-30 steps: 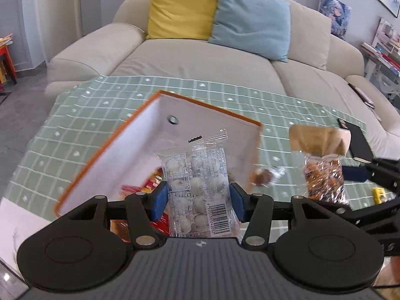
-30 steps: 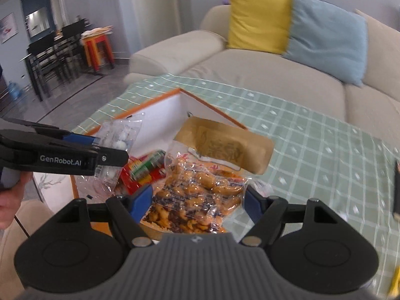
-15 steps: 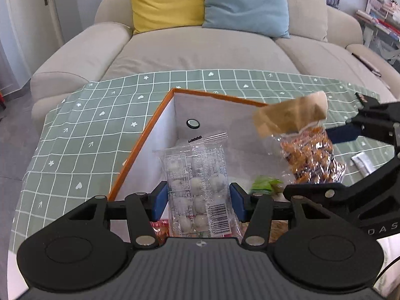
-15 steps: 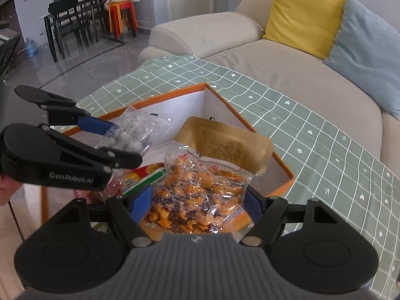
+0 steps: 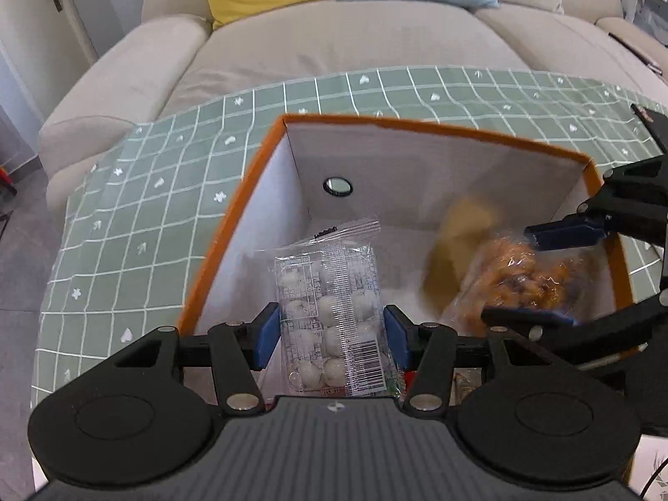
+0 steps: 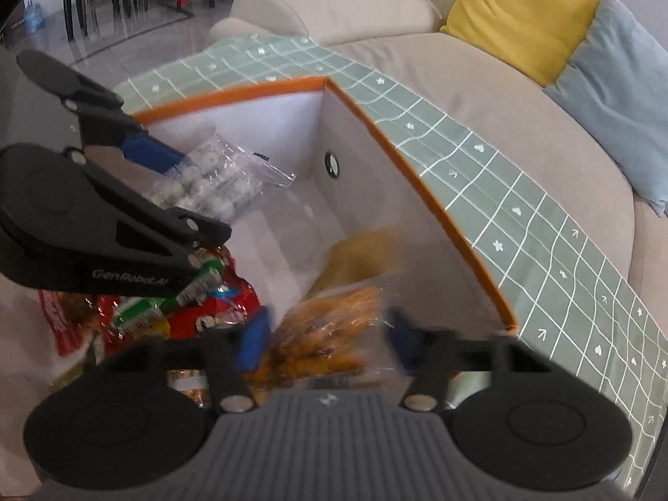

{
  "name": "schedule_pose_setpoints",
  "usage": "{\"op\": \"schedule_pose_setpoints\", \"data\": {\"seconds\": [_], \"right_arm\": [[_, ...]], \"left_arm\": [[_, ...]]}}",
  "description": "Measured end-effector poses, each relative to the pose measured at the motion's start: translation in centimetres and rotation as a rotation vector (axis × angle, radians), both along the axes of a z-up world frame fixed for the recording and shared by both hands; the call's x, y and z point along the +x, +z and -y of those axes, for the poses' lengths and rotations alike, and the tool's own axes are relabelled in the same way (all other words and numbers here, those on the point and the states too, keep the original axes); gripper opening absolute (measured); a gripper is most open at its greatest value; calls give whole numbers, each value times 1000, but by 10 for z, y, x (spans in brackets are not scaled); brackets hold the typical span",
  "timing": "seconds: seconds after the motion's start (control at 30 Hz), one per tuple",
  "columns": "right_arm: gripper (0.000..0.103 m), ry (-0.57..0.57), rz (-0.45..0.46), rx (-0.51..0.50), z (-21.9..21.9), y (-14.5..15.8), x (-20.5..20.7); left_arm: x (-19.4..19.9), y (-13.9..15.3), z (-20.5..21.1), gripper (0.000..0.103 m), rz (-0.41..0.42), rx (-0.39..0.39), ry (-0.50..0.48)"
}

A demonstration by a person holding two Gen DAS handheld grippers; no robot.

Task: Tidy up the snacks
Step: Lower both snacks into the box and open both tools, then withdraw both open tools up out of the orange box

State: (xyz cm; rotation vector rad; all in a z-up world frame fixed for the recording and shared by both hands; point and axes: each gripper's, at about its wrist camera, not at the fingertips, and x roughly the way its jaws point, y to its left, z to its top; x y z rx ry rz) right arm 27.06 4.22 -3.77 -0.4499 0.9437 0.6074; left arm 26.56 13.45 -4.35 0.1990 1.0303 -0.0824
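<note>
An orange-rimmed box [image 5: 417, 125] with white walls [image 6: 417, 175] stands open on the table. My left gripper [image 5: 330, 334] is shut on a clear bag of white balls [image 5: 330, 292] and holds it upright over the box's left half; the right wrist view shows that gripper [image 6: 188, 192] and bag [image 6: 208, 183] at the left. My right gripper [image 6: 327, 338] is low inside the box, its jaws closing on a bag of orange snacks [image 6: 325, 334] with a brown top. This bag is blurred. In the left wrist view the bag [image 5: 501, 275] sits between the right gripper's [image 5: 542, 275] pads.
Red and green snack packets [image 6: 200, 304] lie on the box floor at its near left. A green checked tablecloth [image 5: 146, 229] covers the table around the box. Behind stands a beige sofa [image 5: 334, 41] with a yellow cushion [image 6: 522, 12] and a blue one [image 6: 618, 92].
Both grippers have come down and forward over the box with their bags. The right gripper's pads stand closer together, and the orange snack bag now hangs down inside the box.
</note>
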Motion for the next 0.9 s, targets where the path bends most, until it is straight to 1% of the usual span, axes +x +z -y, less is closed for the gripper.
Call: {"op": "schedule_pose_setpoints", "data": {"seconds": [0.07,0.2,0.37,0.47,0.5,0.53,0.57,0.7,0.8,0.9], "right_arm": [[51,-5,-9,17,0,-1,3],[50,6,2,-20,-3,-3,2],[50,16,47,-64,-6,-4,-4],[57,19,61,-72,-5,-1,-10],[61,14,69,-72,-4,0,-12],[64,8,74,-68,-4,2,-13],[64,3,74,-61,-3,4,-14],[66,-18,67,-37,3,11,-17],[66,-27,70,-32,5,15,-20],[68,-27,89,-34,6,20,-25]], "left_arm": [[3,-5,1,61,-13,1,2],[8,-8,1,61,-18,-20,10],[11,-9,5,63,-8,26,34],[10,-9,6,66,-1,39,35],[9,-9,7,67,2,48,32],[8,-8,8,68,4,57,29],[6,-8,8,70,6,64,27],[1,-4,10,71,11,69,18],[-4,2,11,74,36,76,12],[-7,12,13,75,52,82,13]]}}
